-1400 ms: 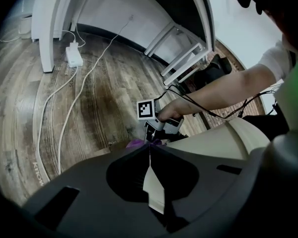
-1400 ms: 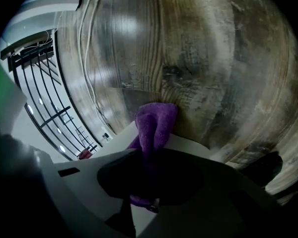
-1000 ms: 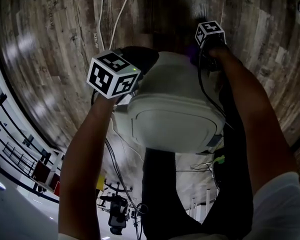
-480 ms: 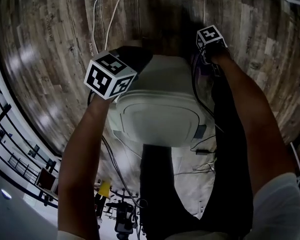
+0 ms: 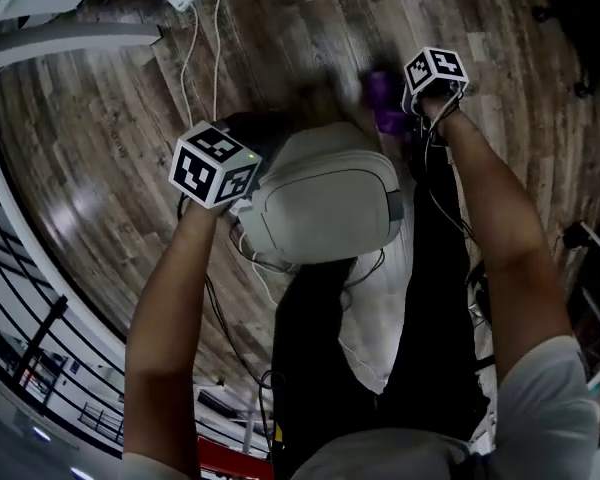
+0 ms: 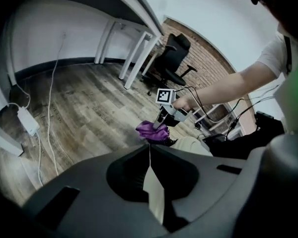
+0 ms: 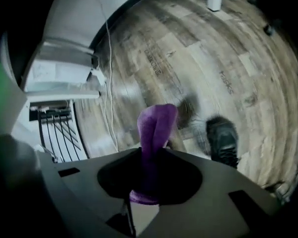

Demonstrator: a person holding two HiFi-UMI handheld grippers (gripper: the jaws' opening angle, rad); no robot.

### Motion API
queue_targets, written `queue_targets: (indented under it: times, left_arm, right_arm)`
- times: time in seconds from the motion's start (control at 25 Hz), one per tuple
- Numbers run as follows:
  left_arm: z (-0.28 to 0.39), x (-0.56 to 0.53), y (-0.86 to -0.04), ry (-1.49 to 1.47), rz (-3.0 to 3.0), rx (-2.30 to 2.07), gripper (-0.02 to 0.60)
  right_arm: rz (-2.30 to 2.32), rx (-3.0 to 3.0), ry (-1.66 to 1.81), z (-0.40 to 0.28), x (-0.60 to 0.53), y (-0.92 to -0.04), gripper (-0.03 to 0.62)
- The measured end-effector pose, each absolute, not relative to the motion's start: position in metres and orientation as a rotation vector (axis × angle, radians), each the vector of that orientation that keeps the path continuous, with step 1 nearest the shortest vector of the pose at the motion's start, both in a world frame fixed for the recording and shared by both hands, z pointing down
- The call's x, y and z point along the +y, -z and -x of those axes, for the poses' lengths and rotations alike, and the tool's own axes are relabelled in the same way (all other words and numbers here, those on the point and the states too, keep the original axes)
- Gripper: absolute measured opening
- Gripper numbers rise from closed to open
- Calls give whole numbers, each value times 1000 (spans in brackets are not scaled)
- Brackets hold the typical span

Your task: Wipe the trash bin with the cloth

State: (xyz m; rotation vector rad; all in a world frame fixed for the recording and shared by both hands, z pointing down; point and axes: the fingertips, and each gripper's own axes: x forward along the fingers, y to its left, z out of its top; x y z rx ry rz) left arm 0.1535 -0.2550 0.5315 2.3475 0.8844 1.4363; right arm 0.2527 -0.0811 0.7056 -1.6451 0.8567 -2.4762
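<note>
Wooden plank floor, left forearm reaching down, left gripper with jaws pressed together, seemingly empty, by the left side of the pale trash bin, right arm outstretched, right gripper clamped on the purple cloth near the bin's far corner.

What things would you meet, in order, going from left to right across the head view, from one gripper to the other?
left gripper → trash bin → purple cloth → right gripper
</note>
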Motion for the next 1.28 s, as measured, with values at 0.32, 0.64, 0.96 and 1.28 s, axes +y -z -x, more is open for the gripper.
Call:
queue_targets:
  times: [0.32, 0.64, 0.96, 1.28]
  left_arm:
    - [-129, -187, -505, -1564, -2272, 1123, 5]
    - [-128, -153, -509, -1729, -2278, 1139, 5]
    - [-138, -151, -509, -1841, -2276, 1139, 5]
    - [-145, -160, -531, -1841, -2192, 1421, 5]
  right_arm:
    - [1421, 401, 1948, -192, -8, -656, 97]
    - [1161, 318, 1700, -154, 7, -667, 97]
    - [1066, 267, 1568, -161, 13, -670, 97]
    - [969, 303, 1521, -144, -47, -683, 97]
